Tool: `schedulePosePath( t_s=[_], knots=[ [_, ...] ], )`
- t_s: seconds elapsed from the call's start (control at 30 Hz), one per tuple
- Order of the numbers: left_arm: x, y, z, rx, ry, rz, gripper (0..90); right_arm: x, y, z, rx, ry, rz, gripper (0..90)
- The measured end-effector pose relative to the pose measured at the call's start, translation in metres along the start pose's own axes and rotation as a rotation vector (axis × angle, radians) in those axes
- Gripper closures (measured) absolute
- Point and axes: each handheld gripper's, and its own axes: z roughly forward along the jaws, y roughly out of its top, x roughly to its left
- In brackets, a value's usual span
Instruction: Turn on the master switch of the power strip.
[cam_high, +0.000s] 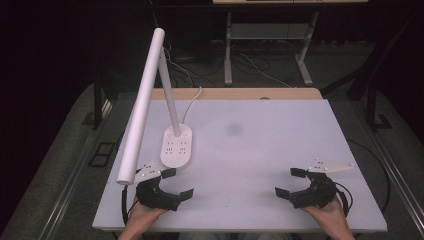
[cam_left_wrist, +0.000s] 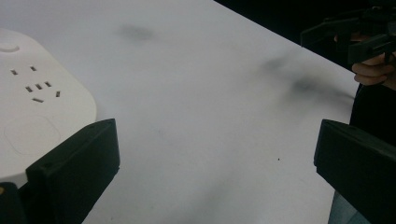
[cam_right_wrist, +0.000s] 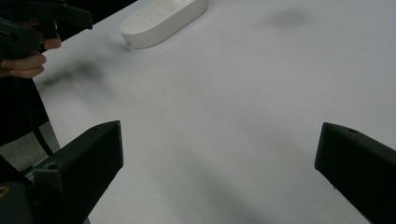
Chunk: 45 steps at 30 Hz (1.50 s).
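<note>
Item one: a white desk lamp (cam_high: 150, 95) standing on the left half of the pale worktop (cam_high: 260, 150). Its oval base (cam_high: 177, 146) doubles as a socket block, with rows of small slots on its top face and a round button near the far end; a slim stem rises from the base, tilted toward the far left, and carries a long white tube head that slopes down toward the near left edge of the worktop. A white cord leaves the far end of the base and runs off the back edge. No containers are on the worktop. Item two: left hand-held gripper (cam_high: 177, 183), held in a hand at the near left corner, jaws spread wide with nothing between them; the far jaw tip lies just beside the near end of the lamp base, and whether the two touch cannot be told. In the left gripper view the base (cam_left_wrist: 39, 112) sits at the left, directly behind the left jaw. Item three: right hand-held gripper (cam_high: 289, 182), held in a hand at the near right corner, jaws likewise spread wide and empty, over bare worktop and well apart from the lamp. In the right gripper view the base (cam_right_wrist: 163, 21) lies far off at the upper left. Faint dark smudges mark the worktop surface near its middle.
</note>
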Motion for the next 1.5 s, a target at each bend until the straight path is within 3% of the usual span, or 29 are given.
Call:
schedulePosePath(
  t_s=[1.1,1.5],
  knots=[
    [0.003,0.004,-0.004,0.008,0.005,-0.011,0.0,-0.003,-0.004,-0.001,0.022,-0.001,0.002,0.5],
    [0.006,0.019,-0.008,0.029,0.019,-0.012,1.0,-0.005,-0.004,-0.003,0.017,-0.009,0.01,0.5]
  ],
)
